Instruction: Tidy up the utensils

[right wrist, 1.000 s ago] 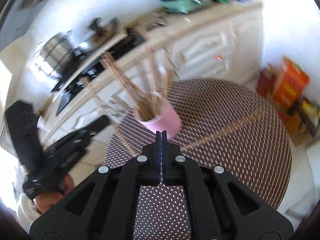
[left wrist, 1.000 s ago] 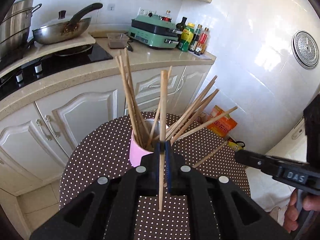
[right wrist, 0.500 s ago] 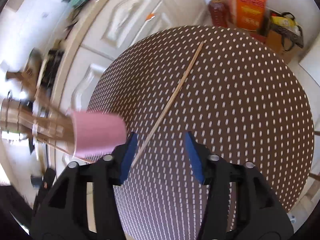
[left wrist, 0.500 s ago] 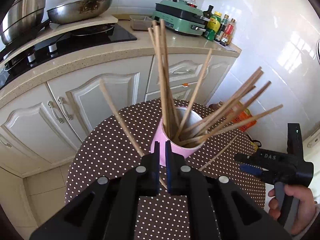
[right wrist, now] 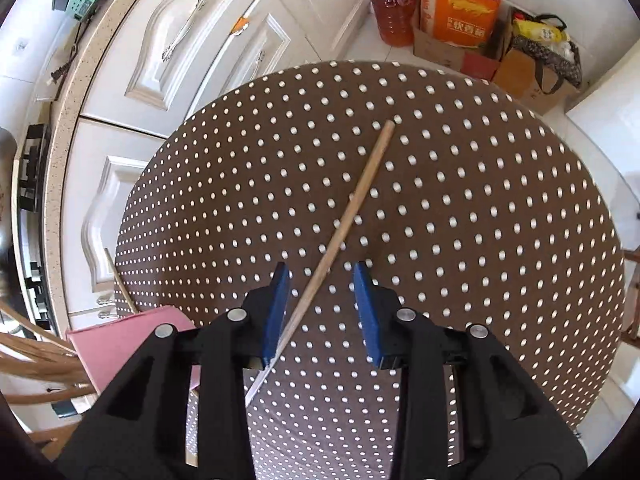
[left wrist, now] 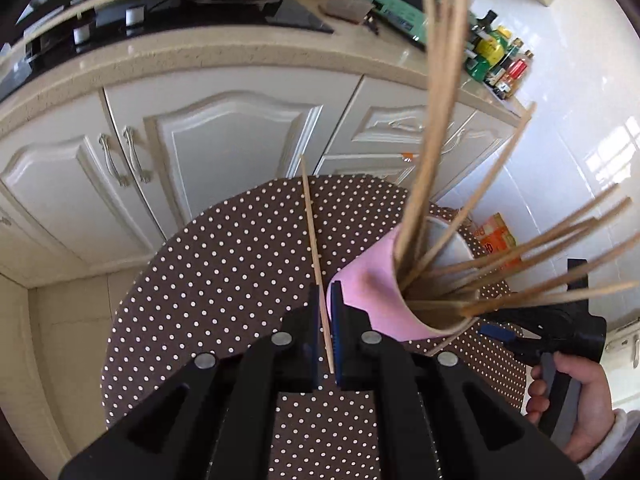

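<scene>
My left gripper [left wrist: 327, 320] is shut on a single wooden chopstick [left wrist: 314, 240], which slants up over the dotted table [left wrist: 220, 280]. Just to its right stands a pink cup [left wrist: 372, 292] with several chopsticks fanning out of it. My right gripper [right wrist: 322, 308] points down at the table, straddling another chopstick [right wrist: 352, 204] that lies flat. Its jaws are closing, and the stick runs close along the left blue pad [right wrist: 278, 312] while the right pad stays clear of it. In the left wrist view a hand holds the right gripper [left wrist: 520, 332] behind the cup. The pink cup [right wrist: 128, 344] shows at the lower left of the right wrist view.
White cabinets [left wrist: 224, 148] and a counter with a hob [left wrist: 200, 8], a green appliance [left wrist: 404, 4] and bottles [left wrist: 496, 56] stand behind the round table. On the floor beyond it are an oil bottle [right wrist: 394, 12], an orange bag [right wrist: 464, 0] and boxes [right wrist: 532, 72].
The left gripper has sunk beside the cup, and its chopstick has tipped from upright to slanted. The right gripper opened, swung down over the lying chopstick, then narrowed around it.
</scene>
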